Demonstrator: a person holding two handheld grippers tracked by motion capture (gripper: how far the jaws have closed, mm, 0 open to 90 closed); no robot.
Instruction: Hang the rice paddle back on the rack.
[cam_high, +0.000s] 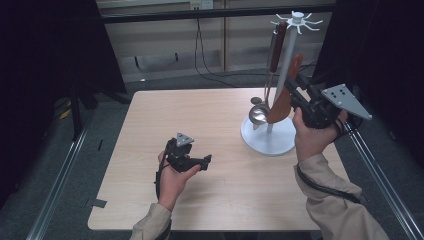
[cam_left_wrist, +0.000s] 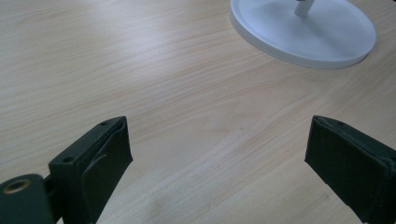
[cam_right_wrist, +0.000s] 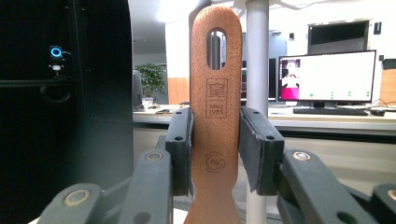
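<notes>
A brown wooden spatula (cam_high: 281, 102) is clamped by its handle in my right gripper (cam_high: 294, 85), lifted beside the white pole (cam_high: 286, 65) of a utensil rack. In the right gripper view both pads press the handle (cam_right_wrist: 215, 107) below its oval hanging slot, and the pole (cam_right_wrist: 257, 60) stands just behind it. The rack's hook crown (cam_high: 298, 21) is above the spatula's tip. My left gripper (cam_high: 204, 162) rests low over the table in front of the rack, open, with bare wood between its jaws (cam_left_wrist: 219, 154).
A metal ladle (cam_high: 260, 114) with a dark handle hangs from the rack over its round white base (cam_high: 267, 142), whose rim (cam_left_wrist: 303, 51) appears in the left gripper view. The wooden table (cam_high: 200, 115) has dark curtains at both sides.
</notes>
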